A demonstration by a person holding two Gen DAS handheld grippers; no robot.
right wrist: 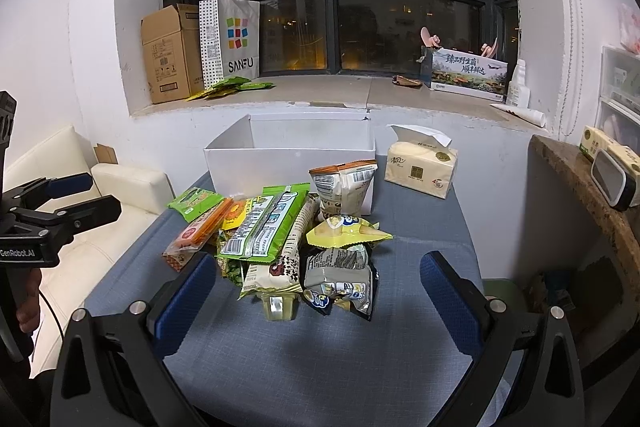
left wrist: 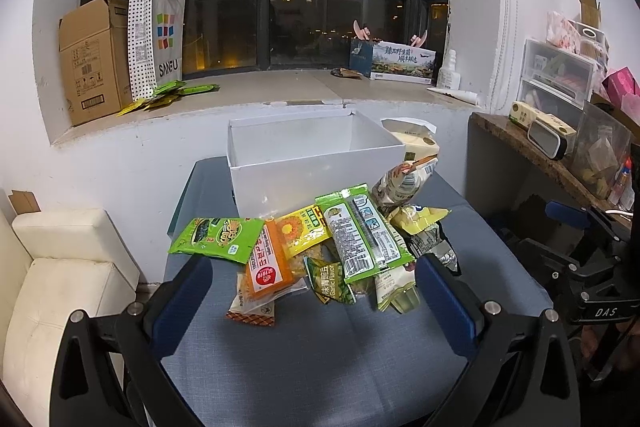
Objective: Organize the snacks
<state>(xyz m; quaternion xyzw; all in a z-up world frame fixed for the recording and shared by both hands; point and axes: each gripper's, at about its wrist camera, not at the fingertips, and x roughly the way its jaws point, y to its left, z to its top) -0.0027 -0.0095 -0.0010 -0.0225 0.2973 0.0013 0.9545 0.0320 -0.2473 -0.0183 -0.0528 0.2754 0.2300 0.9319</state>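
Observation:
A pile of snack packets (left wrist: 340, 251) lies on the blue-grey table (left wrist: 312, 355), in front of an open white box (left wrist: 312, 163). The pile holds a long green packet (left wrist: 360, 231), an orange packet (left wrist: 270, 263) and a green seaweed packet (left wrist: 216, 237). My left gripper (left wrist: 316, 303) is open and empty, just short of the pile. In the right wrist view the same pile (right wrist: 280, 243) and white box (right wrist: 292, 159) show. My right gripper (right wrist: 320, 291) is open and empty, its fingers either side of the pile's near edge. The left gripper (right wrist: 80, 199) shows at the far left.
A tissue pack (right wrist: 420, 167) stands right of the white box. The windowsill holds a cardboard box (left wrist: 94, 59), a SANFU bag (left wrist: 160, 39), green packets (left wrist: 172, 93) and a printed carton (left wrist: 400, 63). A cream sofa (left wrist: 60, 287) is left, a cluttered shelf (left wrist: 560, 147) right.

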